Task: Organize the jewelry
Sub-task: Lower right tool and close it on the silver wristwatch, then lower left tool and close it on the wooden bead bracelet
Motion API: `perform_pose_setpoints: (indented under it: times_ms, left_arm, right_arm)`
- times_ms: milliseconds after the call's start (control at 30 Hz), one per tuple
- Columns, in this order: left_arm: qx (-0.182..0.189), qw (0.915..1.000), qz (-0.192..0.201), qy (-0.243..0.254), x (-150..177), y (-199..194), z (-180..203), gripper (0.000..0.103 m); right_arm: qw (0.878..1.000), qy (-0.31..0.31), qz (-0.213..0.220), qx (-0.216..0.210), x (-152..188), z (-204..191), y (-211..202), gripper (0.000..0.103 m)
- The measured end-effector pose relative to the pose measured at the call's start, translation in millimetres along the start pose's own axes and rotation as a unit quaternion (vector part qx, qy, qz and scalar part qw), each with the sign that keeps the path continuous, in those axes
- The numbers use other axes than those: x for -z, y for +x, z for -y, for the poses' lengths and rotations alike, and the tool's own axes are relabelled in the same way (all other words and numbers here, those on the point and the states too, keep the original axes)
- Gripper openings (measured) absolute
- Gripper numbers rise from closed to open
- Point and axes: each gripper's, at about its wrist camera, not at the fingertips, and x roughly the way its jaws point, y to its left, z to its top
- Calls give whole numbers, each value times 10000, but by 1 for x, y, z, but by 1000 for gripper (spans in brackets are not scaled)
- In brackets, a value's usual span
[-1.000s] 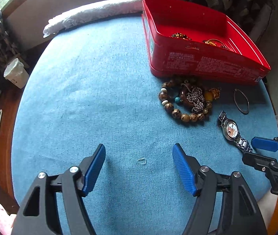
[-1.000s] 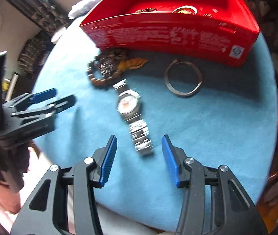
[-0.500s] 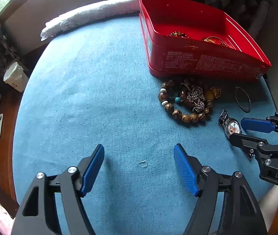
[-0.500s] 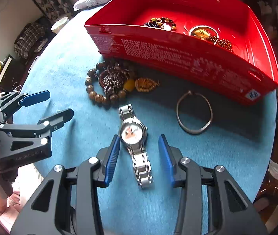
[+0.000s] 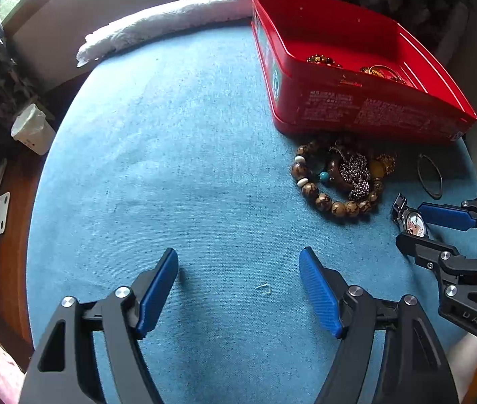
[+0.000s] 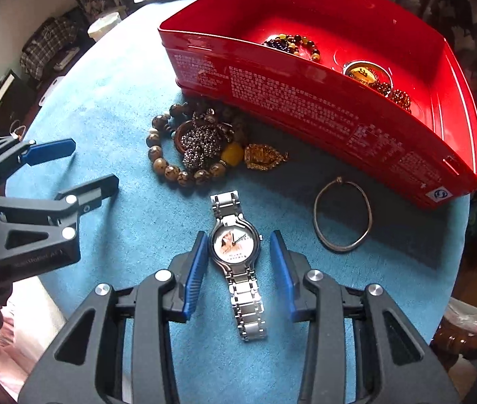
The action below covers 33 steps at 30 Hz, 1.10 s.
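Right wrist view: right gripper (image 6: 236, 247), jaws parted and straddling the wristwatch (image 6: 235, 244) face on the blue tablecloth (image 6: 110, 107); left pad touching the case, right pad apart. Beaded bracelet (image 6: 174, 165) at 11 o'clock, thin bangle (image 6: 342, 215) at 2, red tin (image 6: 305, 101) at 12. Left gripper (image 5: 238, 269): wide, empty.

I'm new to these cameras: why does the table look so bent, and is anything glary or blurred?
Both views are fisheye, so the table edge bows. Right wrist view: daylight glares off the red tin wall and the watch face. Left wrist view: sharp mid-frame, dark at the corners.
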Motion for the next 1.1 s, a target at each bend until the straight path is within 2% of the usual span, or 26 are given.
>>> perform_pose_setpoints:
  times_ms: [67, 300, 500, 733, 933, 1033, 1100]
  left_arm:
    - [28, 10000, 1, 1, -1, 0, 1, 73]
    - [246, 9997, 45, 8, -7, -1, 5, 73]
    - [531, 9985, 74, -119, -22, -2, 6, 73]
    - [542, 9985, 50, -55, -34, 4, 15, 72]
    - [574, 9982, -115, -130, -39, 13, 16, 64]
    - [685, 9973, -173, -177, -40, 15, 13, 56]
    - [770, 9967, -194, -158, -39, 14, 13, 46]
  right_arm:
    - [10000, -11, -7, 28, -3, -3, 2, 31]
    - [9995, 290, -53, -86, 2, 6, -2, 31]
    - [9988, 480, -90, -22, 17, 22, -13, 31]
    - [9980, 624, -24, 20, 25, 38, -21, 31]
    - [9976, 691, 7, -55, 28, 39, -20, 31]
    - [9973, 731, -4, -93, 30, 44, -18, 31]
    - [9971, 755, -13, -115, 29, 45, -17, 31]
